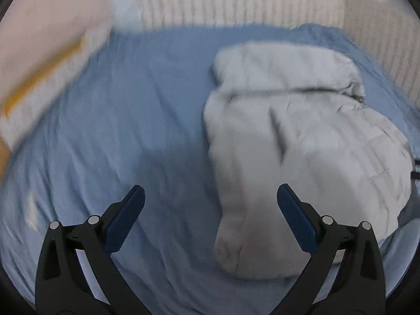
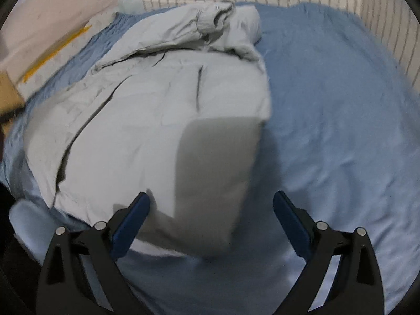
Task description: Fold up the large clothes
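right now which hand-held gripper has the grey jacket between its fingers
The right hand-held gripper: the grey jacket reaches into its open gap. The left hand-held gripper is open mostly over the bare blue sheet.

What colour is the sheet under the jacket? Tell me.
Blue sheet, plain, under the pale grey jacket; clearest in the right wrist view.

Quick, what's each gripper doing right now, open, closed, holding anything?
Left gripper: jaws open, holding nothing, above the blue sheet.
Right gripper: jaws open, holding nothing, over the near edge of the grey jacket.
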Motion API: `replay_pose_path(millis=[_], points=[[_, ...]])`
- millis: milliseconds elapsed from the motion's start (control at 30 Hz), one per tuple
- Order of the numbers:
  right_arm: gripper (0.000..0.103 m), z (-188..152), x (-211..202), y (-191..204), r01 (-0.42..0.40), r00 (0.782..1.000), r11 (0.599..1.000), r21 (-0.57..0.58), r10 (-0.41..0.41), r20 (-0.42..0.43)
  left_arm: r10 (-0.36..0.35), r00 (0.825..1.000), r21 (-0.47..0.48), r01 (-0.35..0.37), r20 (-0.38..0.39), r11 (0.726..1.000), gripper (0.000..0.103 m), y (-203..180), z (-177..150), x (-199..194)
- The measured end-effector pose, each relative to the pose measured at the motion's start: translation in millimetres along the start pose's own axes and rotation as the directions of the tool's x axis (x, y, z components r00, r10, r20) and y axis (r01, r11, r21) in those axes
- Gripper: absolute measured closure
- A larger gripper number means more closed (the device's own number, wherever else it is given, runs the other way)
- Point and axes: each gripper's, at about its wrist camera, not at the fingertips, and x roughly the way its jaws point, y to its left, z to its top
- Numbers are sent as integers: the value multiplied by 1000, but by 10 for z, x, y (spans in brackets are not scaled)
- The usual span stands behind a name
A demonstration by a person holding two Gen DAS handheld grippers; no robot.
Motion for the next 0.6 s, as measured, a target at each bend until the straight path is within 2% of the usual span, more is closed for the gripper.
replay_pose_path(millis=[100,167,233,300,367,400,467,600], points=[[8,-90,112,120,-76,997,995,57,74,31,-60,998,12,61,-36,998,6,80,-115,145],[8,-138,163,238,-80,996,996,30,79,32,-111,993,-5,111,-48,994,6,52,-101,198],[12,-166,164,360,-71,997,997,-33,72,24,-117,991,-40,115,-66,993,8,5,-77,308],[46,-151,172,421,-48,998,996,-70,50,26,-156,985,-97,150,-67,984,24,-70,-108,399],[61,-130,154,394,-35,999,997,-68,37,29,-157,984,-66,152,-79,986,38,-236,-191,490],[68,-138,139,376,-22,999,998,-63,24,36,-133,986,-38,130,-103,991,46,-324,-214,552],[77,-136,132,373,-10,999,998,-62,13,42,-132,980,-37,128,-152,991,59,-399,-304,652],[90,-123,49,363,-12,998,999,-49,15,63,-71,985,36,78,-158,996,83,-523,-342,558]])
